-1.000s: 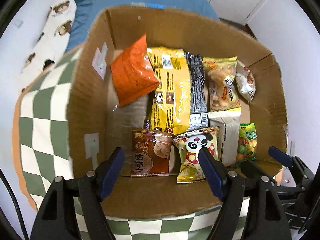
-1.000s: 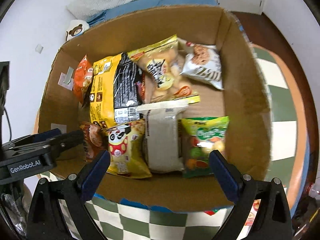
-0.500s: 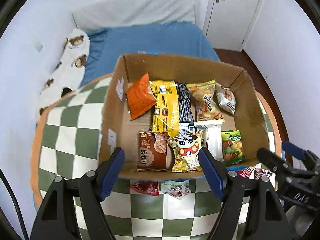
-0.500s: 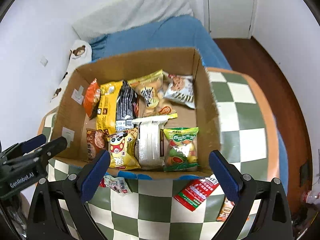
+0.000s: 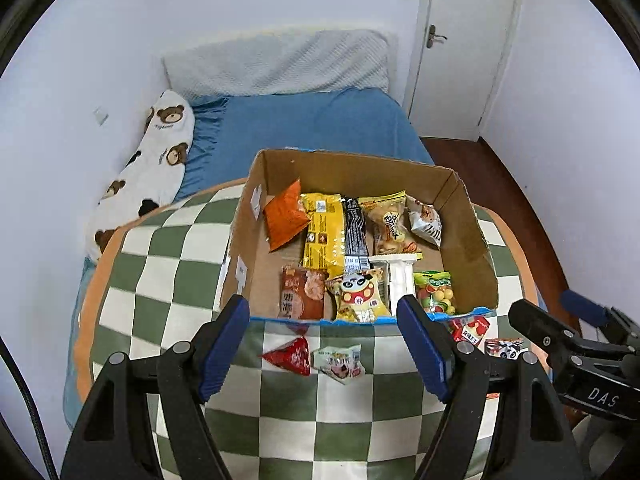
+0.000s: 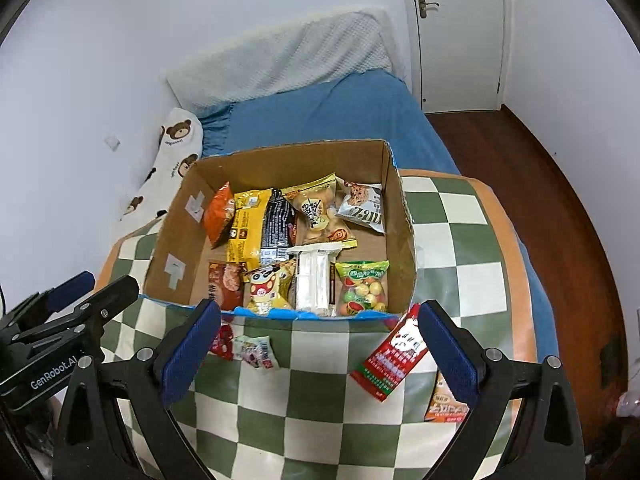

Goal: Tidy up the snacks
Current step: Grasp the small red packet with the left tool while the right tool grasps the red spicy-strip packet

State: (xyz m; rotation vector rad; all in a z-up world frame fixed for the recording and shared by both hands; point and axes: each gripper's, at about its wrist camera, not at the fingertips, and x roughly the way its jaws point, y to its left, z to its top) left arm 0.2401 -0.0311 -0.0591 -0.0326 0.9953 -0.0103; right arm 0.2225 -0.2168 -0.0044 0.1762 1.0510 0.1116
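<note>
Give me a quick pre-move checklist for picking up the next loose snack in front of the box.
1. Left gripper open and empty: ok.
2. Right gripper open and empty: ok.
3. Loose snacks left outside the box: ok; red pack, orange pack, small red pack and pale pack lie on the checked cloth.
4. Red pack clear to grasp: ok, nothing on it.
5. Free floor in the box: ok, bare cardboard at its right.
6. Orange pack clear: cannot tell, partly hidden.

White walls (image 5: 280,0) enclose a small room. A bed (image 5: 312,128) with a blue sheet stands against them, with a grey-white pillow (image 5: 280,60) and a bear-print bolster (image 5: 148,160). A white door (image 5: 464,40) stands beside dark wooden floor (image 6: 560,184).
</note>
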